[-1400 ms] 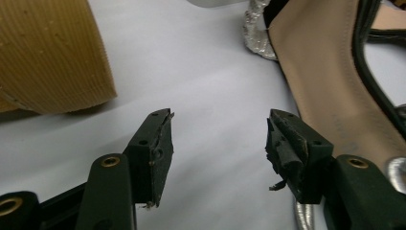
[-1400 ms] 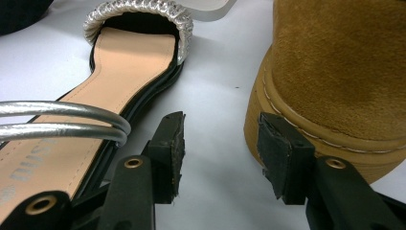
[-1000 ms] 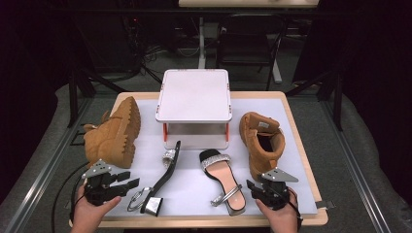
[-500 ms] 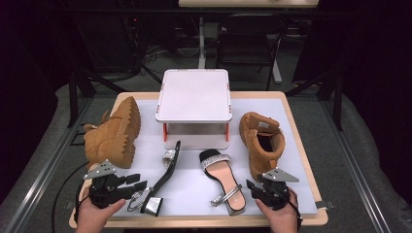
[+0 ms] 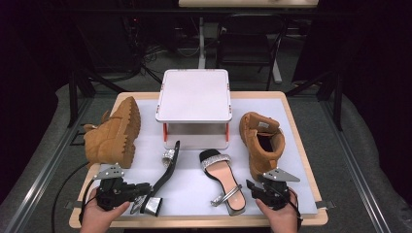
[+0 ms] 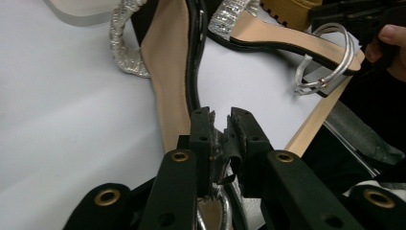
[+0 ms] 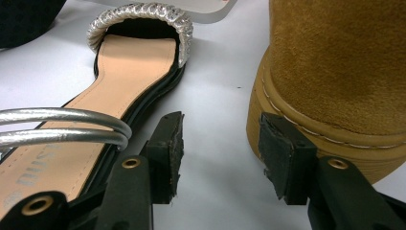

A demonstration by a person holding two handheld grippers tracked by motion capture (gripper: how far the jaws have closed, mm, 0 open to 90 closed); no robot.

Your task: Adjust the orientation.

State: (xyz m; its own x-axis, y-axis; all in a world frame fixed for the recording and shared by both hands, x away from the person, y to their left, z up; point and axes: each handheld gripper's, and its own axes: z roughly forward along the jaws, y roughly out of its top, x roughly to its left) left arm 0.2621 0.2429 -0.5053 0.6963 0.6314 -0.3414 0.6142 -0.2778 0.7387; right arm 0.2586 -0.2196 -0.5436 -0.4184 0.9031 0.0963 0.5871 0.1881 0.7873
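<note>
High view: the left gripper (image 5: 138,190) sits at the table's near left edge, pointing right, at the heel end of a black sandal (image 5: 164,178) lying on its side on the white mat (image 5: 194,187). The right gripper (image 5: 255,188) rests at the near right, between an upright matching sandal (image 5: 222,178) and a tan boot (image 5: 260,141). A second boot (image 5: 112,133) lies tipped at left; a white stand (image 5: 193,97) sits behind.

Left gripper view: the jaws have just been closing and now pinch the sandal's silver heel strap (image 6: 218,158) — grip is narrow, on thin material near the tips. The footbed (image 6: 167,72) runs away from the gripper.

Right gripper view: jaws stand apart with only mat between them; nothing held. The boot sole (image 7: 330,139) lies just beside the right jaw, the other sandal's silver strap (image 7: 67,125) to the left.

Risk, in my judgement: the strap could slip or the sandal swing on lifting, the hold being off-centre — and it may knock the neighbouring sandal.
</note>
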